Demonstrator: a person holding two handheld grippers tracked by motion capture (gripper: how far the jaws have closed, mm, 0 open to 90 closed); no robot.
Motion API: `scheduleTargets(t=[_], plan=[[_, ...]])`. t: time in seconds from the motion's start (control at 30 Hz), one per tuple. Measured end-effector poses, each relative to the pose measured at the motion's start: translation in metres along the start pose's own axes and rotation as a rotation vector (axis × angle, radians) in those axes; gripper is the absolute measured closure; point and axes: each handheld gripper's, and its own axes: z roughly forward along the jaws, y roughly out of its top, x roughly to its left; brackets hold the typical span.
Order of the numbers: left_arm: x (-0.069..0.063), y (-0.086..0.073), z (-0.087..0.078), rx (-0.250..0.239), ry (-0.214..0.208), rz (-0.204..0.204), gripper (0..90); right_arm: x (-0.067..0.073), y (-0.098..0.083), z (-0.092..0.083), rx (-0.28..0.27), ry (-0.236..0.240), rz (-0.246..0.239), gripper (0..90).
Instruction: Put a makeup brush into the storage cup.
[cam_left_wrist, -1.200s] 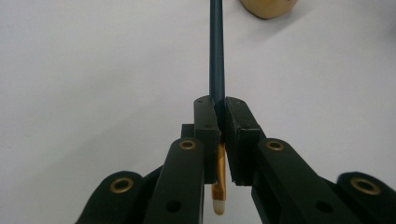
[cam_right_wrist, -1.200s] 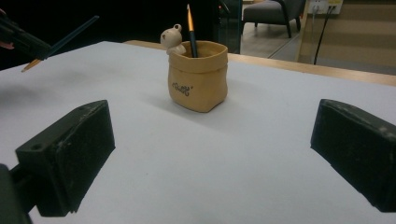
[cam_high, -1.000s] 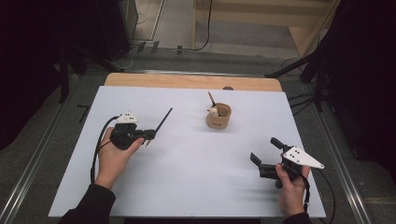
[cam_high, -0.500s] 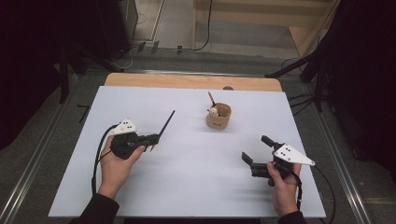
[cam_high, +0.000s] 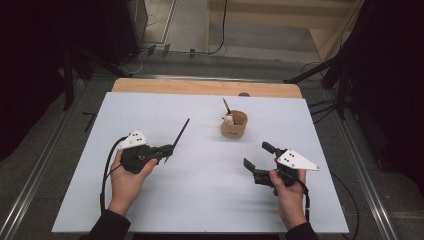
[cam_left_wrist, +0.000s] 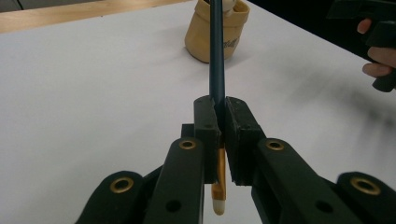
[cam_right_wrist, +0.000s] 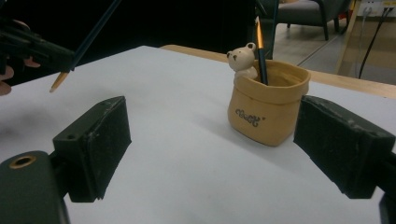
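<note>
My left gripper (cam_high: 167, 149) is shut on a long dark pencil (cam_high: 179, 134) that points up and away toward a tan holder (cam_high: 234, 124). In the left gripper view the pads clamp the pencil (cam_left_wrist: 216, 56) near its orange end, with the holder (cam_left_wrist: 212, 39) beyond. The holder (cam_right_wrist: 266, 109) carries a small bear figure (cam_right_wrist: 243, 58) and another pencil (cam_right_wrist: 259, 51). My right gripper (cam_high: 257, 154) stands open to the holder's right front. Its jaws have just been closing a little, with nothing between the pads (cam_right_wrist: 98, 140).
A white sheet (cam_high: 200, 200) covers the table, with a wooden strip (cam_high: 200, 87) at the far edge. A dark floor with cables and stands lies beyond. The left gripper's cable (cam_high: 106, 170) loops beside the left hand.
The right hand has moved left and slightly forward, toward the holder. The left hand with the pencil has stayed nearly in place.
</note>
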Motion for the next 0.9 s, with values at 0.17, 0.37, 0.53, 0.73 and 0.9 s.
scheduleTargets(t=[0.17,0.37,0.53,0.73,0.9], plan=[[-0.005,0.000,0.004,-0.014,-0.016,0.004,84.4,0.005,0.005,0.009,-0.009,0.006,0.004,16.7],[-0.010,0.000,0.010,-0.035,-0.023,0.000,84.4,0.014,0.008,0.021,-0.005,-0.014,0.015,20.6],[-0.014,0.000,0.012,-0.046,-0.023,0.008,84.3,0.022,0.011,0.029,0.001,-0.019,0.007,23.2],[-0.016,-0.002,0.014,-0.055,-0.031,0.012,84.3,0.026,0.014,0.037,-0.003,-0.027,0.019,28.9],[-0.017,-0.003,0.015,-0.070,-0.037,0.006,84.3,0.031,0.018,0.042,-0.013,-0.027,0.034,32.2]])
